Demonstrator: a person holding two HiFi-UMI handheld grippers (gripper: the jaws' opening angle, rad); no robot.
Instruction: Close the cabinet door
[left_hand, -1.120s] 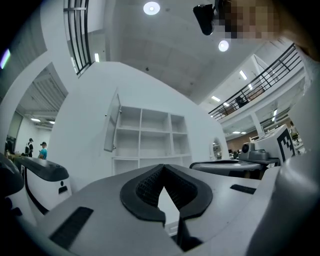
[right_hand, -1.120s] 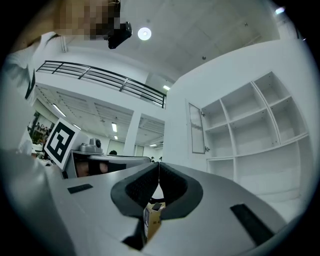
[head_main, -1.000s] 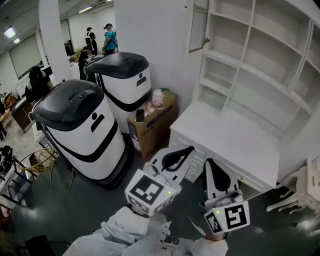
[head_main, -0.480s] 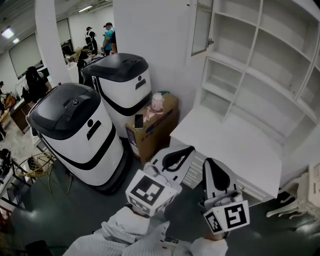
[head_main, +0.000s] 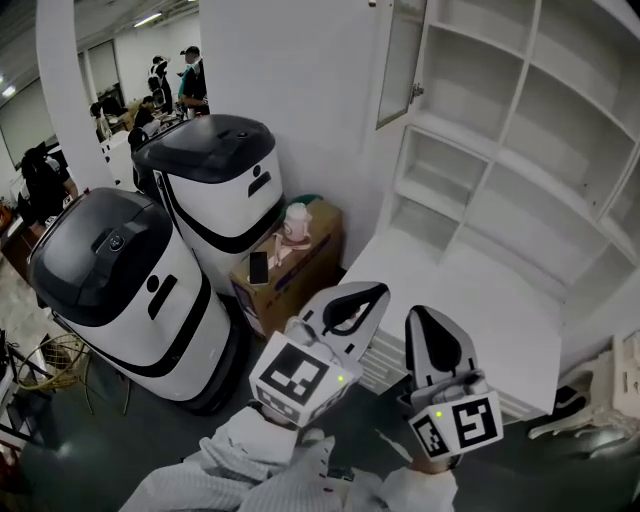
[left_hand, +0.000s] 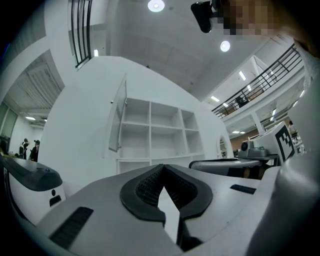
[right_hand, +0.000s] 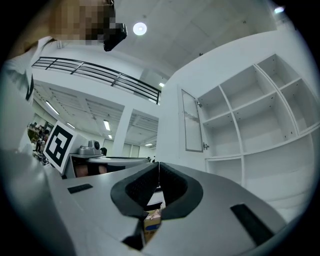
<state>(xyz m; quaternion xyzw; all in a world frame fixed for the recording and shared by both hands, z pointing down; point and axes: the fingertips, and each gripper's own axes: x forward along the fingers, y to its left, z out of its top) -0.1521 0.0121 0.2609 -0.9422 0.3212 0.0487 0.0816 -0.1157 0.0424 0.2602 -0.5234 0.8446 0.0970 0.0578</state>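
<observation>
Plainly, left tongs (left_hand: 162, 168) and right tongs (right_hand: 159, 165) sit closed (both empty).

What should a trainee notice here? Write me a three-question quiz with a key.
1. True or false: the white-framed cabinet door stands open.
2. What lies on the brown cardboard box? A) a dark phone B) a red book C) a banana
3. Fill in: the jaws of the left gripper and the right gripper are both ____.
Key: 1 true; 2 A; 3 shut.
</observation>
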